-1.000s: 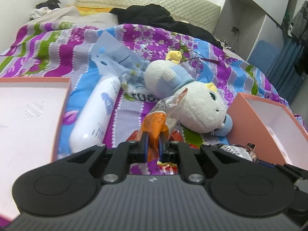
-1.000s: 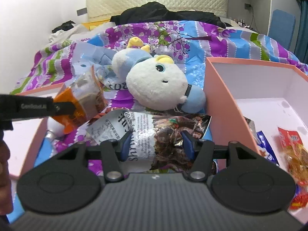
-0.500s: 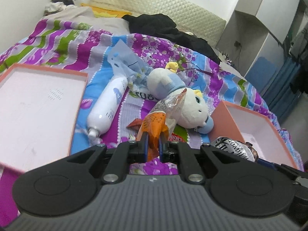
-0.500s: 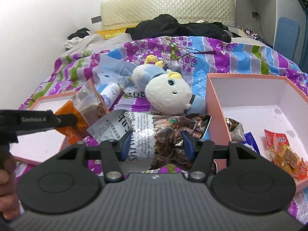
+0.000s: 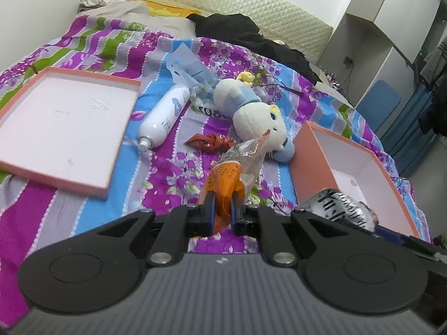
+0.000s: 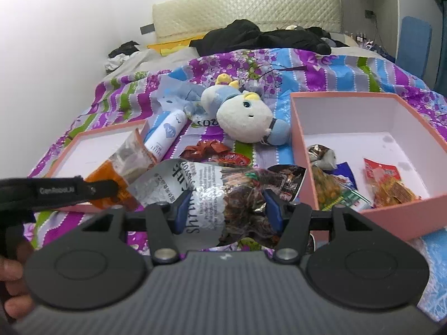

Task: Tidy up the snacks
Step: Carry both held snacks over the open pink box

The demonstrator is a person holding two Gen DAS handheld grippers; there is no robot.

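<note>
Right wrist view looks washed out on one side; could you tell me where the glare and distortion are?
Right wrist view: the white wall at upper left is overexposed, and the silver snack bag glints. Left wrist view: evenly lit, but the fisheye bends the wardrobe.

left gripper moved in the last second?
Yes. The left gripper, shut on the orange snack packet, rose and pulled back: the pink lid now shows whole, lower in view.

The bedspread (image 5: 92, 42) runs in purple, blue, green and grey stripes with flower prints. Both boxes — the tray-like lid (image 5: 64, 122) and the deeper box (image 6: 363, 128) — are salmon-pink outside and white inside. The plush toy (image 6: 245, 114) is white, pale blue and yellow; one snack packet (image 5: 226, 176) is orange and clear, another (image 6: 223, 192) silver with black lettering.
</note>
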